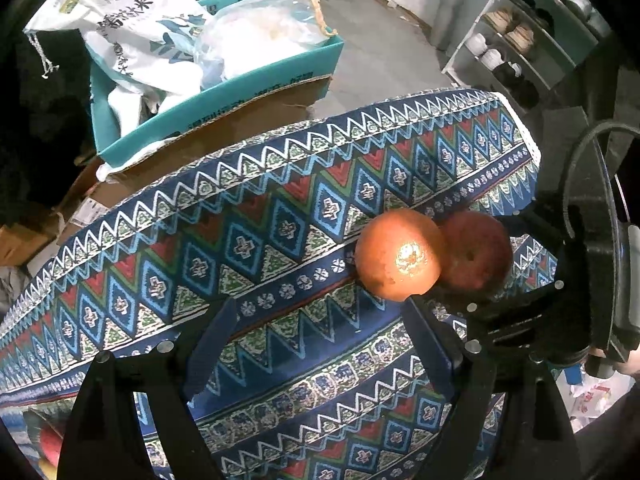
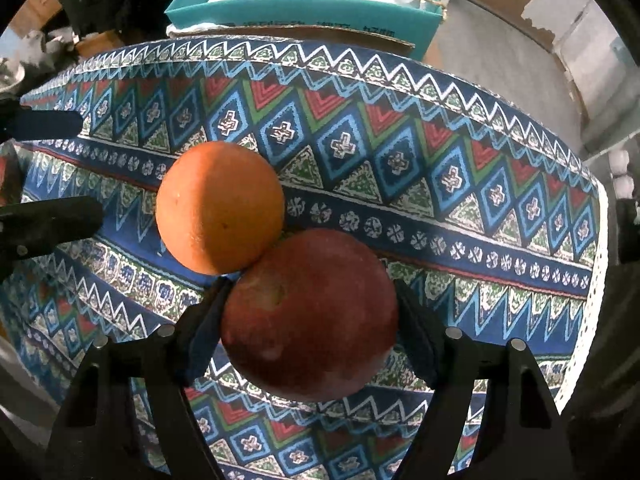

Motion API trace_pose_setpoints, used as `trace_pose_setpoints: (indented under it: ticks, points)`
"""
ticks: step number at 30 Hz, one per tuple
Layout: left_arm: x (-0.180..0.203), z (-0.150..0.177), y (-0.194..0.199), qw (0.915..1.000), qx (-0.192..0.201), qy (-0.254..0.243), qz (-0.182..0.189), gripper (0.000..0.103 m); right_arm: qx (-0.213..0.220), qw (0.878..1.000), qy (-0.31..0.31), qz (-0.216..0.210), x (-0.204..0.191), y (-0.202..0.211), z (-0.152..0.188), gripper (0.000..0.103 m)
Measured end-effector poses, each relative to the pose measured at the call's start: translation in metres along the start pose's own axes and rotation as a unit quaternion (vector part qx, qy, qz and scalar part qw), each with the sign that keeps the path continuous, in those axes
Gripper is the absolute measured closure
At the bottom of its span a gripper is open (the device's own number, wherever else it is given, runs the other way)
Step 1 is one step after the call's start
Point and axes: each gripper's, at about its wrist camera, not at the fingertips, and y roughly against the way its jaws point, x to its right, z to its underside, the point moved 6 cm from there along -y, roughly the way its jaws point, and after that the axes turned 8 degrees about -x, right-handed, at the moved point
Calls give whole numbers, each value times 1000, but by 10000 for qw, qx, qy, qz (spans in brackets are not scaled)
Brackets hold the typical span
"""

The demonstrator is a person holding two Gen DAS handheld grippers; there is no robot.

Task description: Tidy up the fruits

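Now | one orange | one apple in right jaws | left jaws released, nothing between

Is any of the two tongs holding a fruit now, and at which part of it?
The right tongs hold the red apple by its two opposite sides. The left tongs are open and hold nothing.

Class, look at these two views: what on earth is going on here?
A person holding two claws is sorting fruit on a patterned tablecloth. The right claw has its fingers around a red apple, which sits against an orange. The left claw is open and empty, with the orange just beyond one fingertip. Behind the table stands a teal box stuffed with bags.
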Motion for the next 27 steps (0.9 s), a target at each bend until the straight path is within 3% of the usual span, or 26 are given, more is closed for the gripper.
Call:
trace_pose_setpoints:
  ticks: [9,17,27]
  points:
    - [12,0,-12,10000,-9,-3,65,17,346,9970,-688,-19,56,29,22,25]
    - [38,-13,-29,9992,-25,139,369,17,578,9890,-1355,-149,105,50,42,25]
    - [68,-27,-54,9998,-120,-160,-96,17,684,9823,-1725,-270,122,55,54,25]
